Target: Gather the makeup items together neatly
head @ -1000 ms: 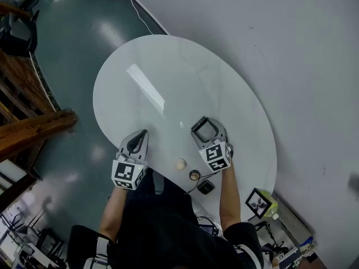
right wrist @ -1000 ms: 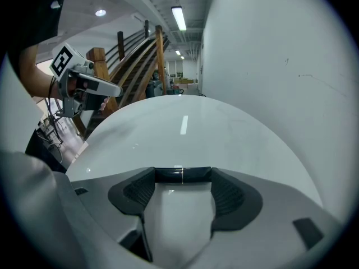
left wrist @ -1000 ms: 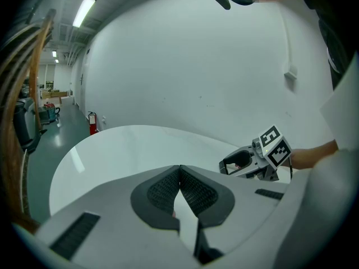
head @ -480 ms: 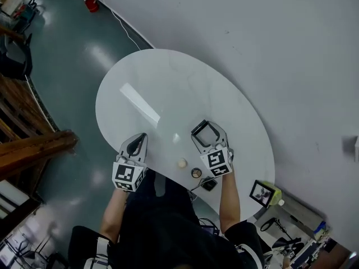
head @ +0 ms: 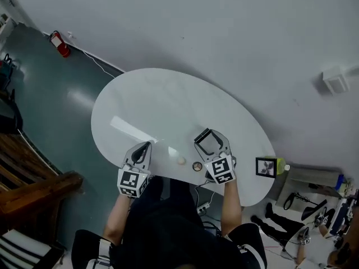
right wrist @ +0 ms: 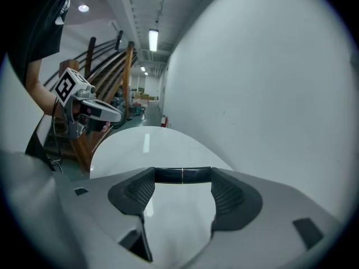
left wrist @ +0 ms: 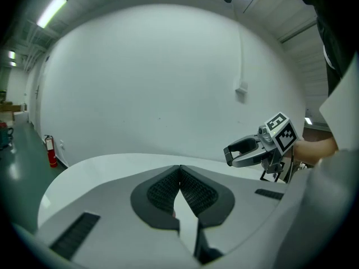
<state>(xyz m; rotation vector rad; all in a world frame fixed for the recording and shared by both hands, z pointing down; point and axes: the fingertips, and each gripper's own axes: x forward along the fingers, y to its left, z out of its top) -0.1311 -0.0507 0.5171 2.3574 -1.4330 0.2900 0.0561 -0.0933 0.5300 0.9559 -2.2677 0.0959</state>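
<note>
Right hand-held gripper (head: pixel 204 137) is clamped on a dark tube (right wrist: pixel 182 174), which lies crosswise between its jaw tips and has a thin gold line at the middle. The left hand-held gripper (left wrist: pixel 179 170) has its jaws pressed together with nothing between them, and it hovers at about 8 o'clock of the desk (head: pixel 157 100). Compared with one second ago, the head camera has turned so that more wall and floor are visible, but both grippers keep nearly the same pose and the tube is still carried. A beige item (head: pixel 181 161) and a round compact (head: pixel 197 166) lie close together at the 6 o'clock edge of the desk, with the beige one at 9 o'clock of the compact. A small dark square item was visible earlier near that edge; I do not find it now, and probably the right gripper's cube covers it. For the task this means, I think, almost no progress: the tube is not yet laid beside the others. I can read no brand or writing, only the black-and-white square markers on the cubes.
</note>
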